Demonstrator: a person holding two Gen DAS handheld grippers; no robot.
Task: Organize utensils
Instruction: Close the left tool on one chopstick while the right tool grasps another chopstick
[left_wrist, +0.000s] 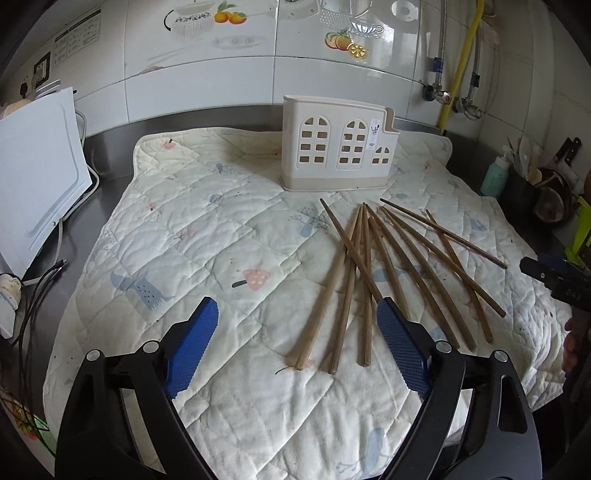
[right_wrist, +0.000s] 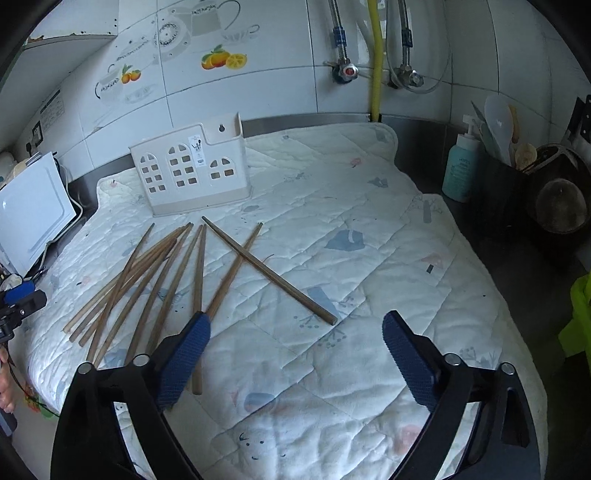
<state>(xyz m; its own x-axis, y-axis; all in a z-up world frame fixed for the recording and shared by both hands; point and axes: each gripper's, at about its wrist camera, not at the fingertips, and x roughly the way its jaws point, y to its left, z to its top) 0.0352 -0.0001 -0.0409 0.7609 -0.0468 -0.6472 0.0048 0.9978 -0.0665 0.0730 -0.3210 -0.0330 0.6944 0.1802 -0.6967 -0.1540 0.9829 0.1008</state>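
Several brown wooden chopsticks (left_wrist: 369, 266) lie fanned and crossed on a quilted white mat (left_wrist: 184, 240). Behind them a cream utensil holder (left_wrist: 338, 147) with house-shaped window cut-outs stands upright. My left gripper (left_wrist: 297, 306) is open just above the mat, and the near ends of a few chopsticks lie between its blue pads, untouched. In the right wrist view the chopsticks (right_wrist: 162, 273) lie left of centre, in front of the holder (right_wrist: 192, 170). My right gripper (right_wrist: 295, 319) is open, with the end of one crossing chopstick (right_wrist: 273, 277) between its fingers and nothing gripped.
A white board (left_wrist: 37, 177) leans at the left, with cables (left_wrist: 37, 295) beside it. A teal soap bottle (right_wrist: 460, 166) and a black pot of utensils (right_wrist: 506, 177) stand at the right. A yellow pipe (right_wrist: 375, 59) runs down the tiled wall.
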